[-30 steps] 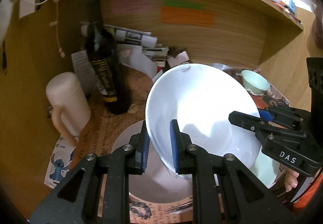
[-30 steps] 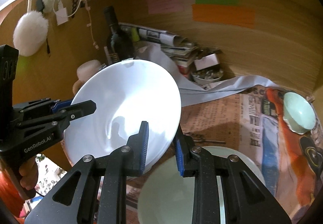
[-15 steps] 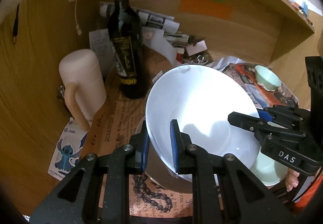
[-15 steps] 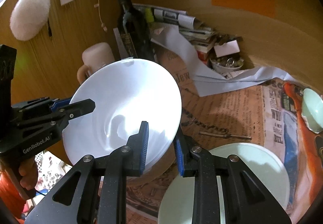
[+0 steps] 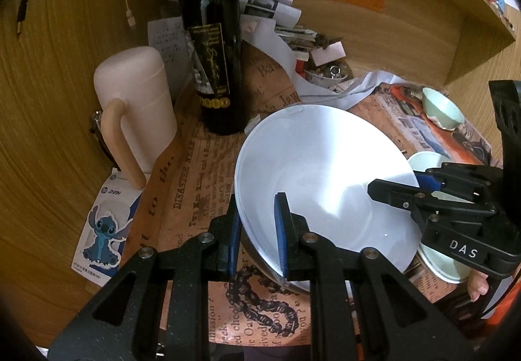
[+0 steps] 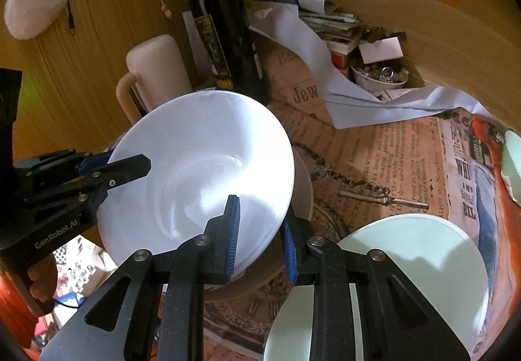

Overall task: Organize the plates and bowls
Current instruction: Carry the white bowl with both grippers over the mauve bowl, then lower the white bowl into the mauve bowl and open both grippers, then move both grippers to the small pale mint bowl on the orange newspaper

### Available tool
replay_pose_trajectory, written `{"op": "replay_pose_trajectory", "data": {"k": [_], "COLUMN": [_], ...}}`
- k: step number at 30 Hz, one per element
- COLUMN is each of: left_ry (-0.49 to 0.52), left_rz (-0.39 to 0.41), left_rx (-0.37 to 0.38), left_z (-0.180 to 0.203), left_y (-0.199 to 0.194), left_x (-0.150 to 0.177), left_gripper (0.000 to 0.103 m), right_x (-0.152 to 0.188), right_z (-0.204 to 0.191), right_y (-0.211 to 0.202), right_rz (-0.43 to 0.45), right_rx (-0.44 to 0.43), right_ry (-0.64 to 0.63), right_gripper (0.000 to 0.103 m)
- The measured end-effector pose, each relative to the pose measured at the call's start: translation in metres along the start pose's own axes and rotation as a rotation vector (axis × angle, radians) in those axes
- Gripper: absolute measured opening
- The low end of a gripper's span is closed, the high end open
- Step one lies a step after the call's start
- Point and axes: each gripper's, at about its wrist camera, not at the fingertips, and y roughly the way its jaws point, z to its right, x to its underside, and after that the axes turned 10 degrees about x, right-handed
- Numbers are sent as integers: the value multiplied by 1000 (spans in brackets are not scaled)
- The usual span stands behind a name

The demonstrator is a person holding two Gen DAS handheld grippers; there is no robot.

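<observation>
Newsprint-covered wood desk (image 5: 195,172), "DISASTER" headline | glossy round white bowl (image 5: 319,178) | left gripper (image 5: 257,230) "GenRobot.AI", right gripper (image 6: 260,237) "DAS", each pinching bowl rim | dark wine bottle (image 5: 211,45) far

Left gripper (image 5: 257,230) fills the lower centre of its view, fingers (image 5: 281,227) clamped tight; right gripper (image 6: 260,237) likewise, lower centre, fingers (image 6: 232,237) pinched, both angled downward.
</observation>
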Motion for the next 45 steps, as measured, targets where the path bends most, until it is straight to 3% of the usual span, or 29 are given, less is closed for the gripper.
{"op": "replay_pose_trajectory", "data": {"k": [9,13,17,26,29,30,31,37,40,45], "left_ry": [37,29,32,0,-7,-9,-11,-4,5,37], "left_rz": [3,-11,-16,-33,-7,7,27,112,148,175], "left_rx": [-43,-43,-44,-35,-32,-29,-25,9,27,39], "left_z": [-1,-5,-5,-9,-8,-7,-5,14,25,47], "left_y": [4,7,8,9,-1,-5,-10,-30,-33,-27], "left_x": [4,4,4,2,-4,-6,-9,-29,-40,-58], "left_gripper": [18,18,18,20,33,45,54,82,91,92], "right_x": [-1,0,-1,-6,-8,-9,-11,-16,-16,-11], "right_z": [-5,-11,-10,2,10,14,18,56,79,115], "right_y": [6,6,5,-2,-18,-26,-32,-61,-73,-88], "right_rz": [-17,10,25,32,111,146,171,243,268,290], "right_rx": [6,60,64,12,55,70,82,134,172,253], "right_ry": [-40,-79,-87,-27,0,9,18,87,123,156], "right_gripper": [23,24,37,42,62,69,71,77,80,81]}}
